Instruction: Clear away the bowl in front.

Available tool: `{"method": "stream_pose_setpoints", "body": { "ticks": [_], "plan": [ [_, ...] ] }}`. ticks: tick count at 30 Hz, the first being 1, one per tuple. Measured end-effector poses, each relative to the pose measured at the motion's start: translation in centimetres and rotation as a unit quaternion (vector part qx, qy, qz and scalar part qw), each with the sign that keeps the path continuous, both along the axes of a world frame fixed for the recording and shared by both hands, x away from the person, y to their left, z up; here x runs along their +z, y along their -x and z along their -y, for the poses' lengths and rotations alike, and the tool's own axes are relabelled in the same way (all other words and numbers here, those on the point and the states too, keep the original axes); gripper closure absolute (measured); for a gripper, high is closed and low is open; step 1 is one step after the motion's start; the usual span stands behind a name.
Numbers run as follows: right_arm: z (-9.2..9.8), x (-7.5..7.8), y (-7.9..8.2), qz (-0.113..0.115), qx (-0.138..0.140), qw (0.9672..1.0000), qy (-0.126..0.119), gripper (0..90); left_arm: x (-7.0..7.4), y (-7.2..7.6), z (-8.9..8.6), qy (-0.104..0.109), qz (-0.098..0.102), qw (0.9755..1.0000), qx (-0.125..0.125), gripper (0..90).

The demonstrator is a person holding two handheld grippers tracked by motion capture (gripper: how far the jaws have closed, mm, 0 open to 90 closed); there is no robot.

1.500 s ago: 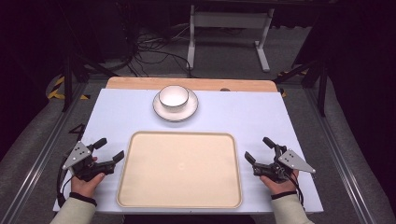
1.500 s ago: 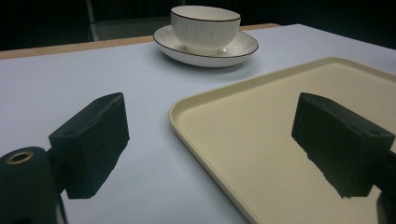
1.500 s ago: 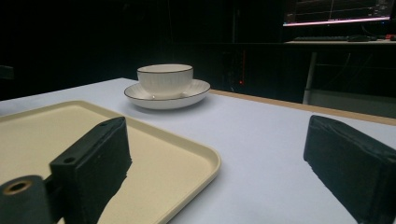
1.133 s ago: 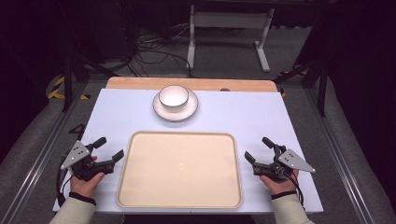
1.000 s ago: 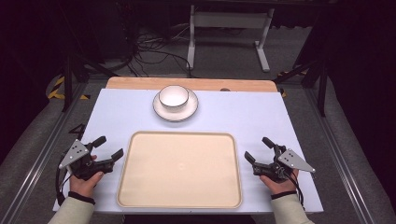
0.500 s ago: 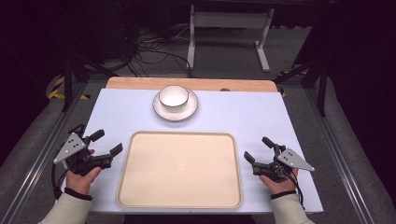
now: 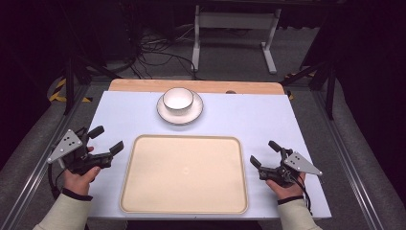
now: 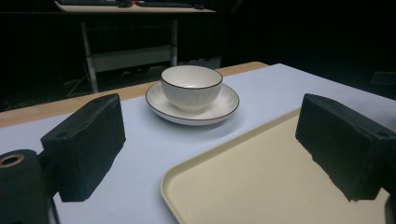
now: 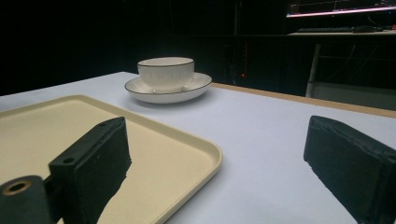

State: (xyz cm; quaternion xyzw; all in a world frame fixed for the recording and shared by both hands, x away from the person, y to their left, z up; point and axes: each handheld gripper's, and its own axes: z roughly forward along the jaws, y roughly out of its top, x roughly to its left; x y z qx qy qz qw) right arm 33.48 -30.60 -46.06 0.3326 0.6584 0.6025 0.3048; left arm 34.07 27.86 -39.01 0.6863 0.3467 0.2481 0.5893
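A white bowl [image 7: 178, 99] with a dark rim stands on a white saucer [image 7: 191, 115] at the far middle of the table. In front of it lies a cream tray [image 7: 184, 175], bare. My left gripper [image 7: 106, 140] is open, lifted a little above the table just left of the tray's far left corner, and aimed toward the bowl [image 8: 191, 85]. My right gripper [image 7: 264, 153] is open, low at the tray's right edge. Through its jaws I see the tray's corner [image 9: 205, 154] and the bowl [image 9: 166, 71] on its saucer [image 9: 196, 86] farther off.
The white tabletop [image 7: 249, 120] has a wooden strip [image 7: 143, 86] along its far edge. Beyond it are a metal stand [image 7: 234, 21] and cables [image 7: 158, 52] on the dark floor. Metal rails [image 7: 354, 158] run along both sides of the table.
My left gripper has risen off the table and moved forward and slightly left, tilting toward the bowl. My right gripper has stayed put, and the bowl and tray are unmoved.
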Motion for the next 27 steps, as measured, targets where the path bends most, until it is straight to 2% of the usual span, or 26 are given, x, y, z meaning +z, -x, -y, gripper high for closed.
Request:
{"method": "stream_pose_setpoints", "body": {
  "ticks": [5, 12, 13, 14, 16, 17, 18, 22, 23, 24, 26, 27],
  "plan": [
    [0.0, 0.0, 0.0, -0.001, 0.001, 1.0, 0.002, 8.0, 0.4, -0.2, 0.0, 0.0, 0.012, 0.9999, -0.005, 10.5],
    [0.0, 0.0, 0.0, 0.001, 0.001, 1.0, 0.004, 8.0, 1.1, -0.8, 0.1, -0.005, 0.015, 0.9998, -0.013, 12.9],
    [0.0, 0.0, 0.0, 0.001, 0.001, 1.0, 0.004, 8.0, 1.4, -1.1, 0.3, -0.02, 0.017, 0.9995, -0.017, 13.0],
    [0.0, 0.0, 0.0, 0.001, 0.001, 1.0, 0.004, 8.0, 1.4, -1.1, 0.3, -0.02, 0.017, 0.9995, -0.017, 13.1],
    [0.0, 0.0, 0.0, 0.0, 0.002, 1.0, 0.005, 8.0, 1.8, -1.6, 0.8, -0.042, 0.012, 0.9988, -0.021, 13.4],
    [0.0, 0.0, 0.0, 0.0, 0.002, 1.0, 0.006, 8.0, 2.1, -2.2, 1.3, -0.067, 0.005, 0.9975, -0.024, 14.6],
    [-0.1, 0.0, 0.0, 0.0, 0.002, 1.0, 0.006, 8.0, 2.3, -2.5, 1.5, -0.076, 0.002, 0.9968, -0.026, 15.1],
    [0.0, 0.0, 0.0, 0.002, 0.003, 1.0, 0.008, 8.0, 2.7, -3.3, 2.2, -0.093, 0.0, 0.9952, -0.033, 16.3],
    [0.0, 0.0, 0.0, 0.002, 0.003, 1.0, 0.008, 8.0, 2.9, -3.8, 2.8, -0.112, -0.006, 0.993, -0.038, 16.7],
    [0.0, 0.0, 0.0, 0.002, 0.003, 1.0, 0.008, 8.0, 2.9, -3.8, 2.8, -0.112, -0.006, 0.993, -0.038, 16.7],
    [-0.1, 0.0, 0.0, 0.001, 0.003, 1.0, 0.008, 8.0, 3.1, -4.3, 3.4, -0.132, -0.002, 0.9903, -0.041, 16.4],
    [-0.1, 0.0, 0.0, 0.002, 0.003, 1.0, 0.009, 8.0, 3.4, -4.8, 3.9, -0.15, -0.006, 0.9875, -0.048, 16.4]
  ]
}}
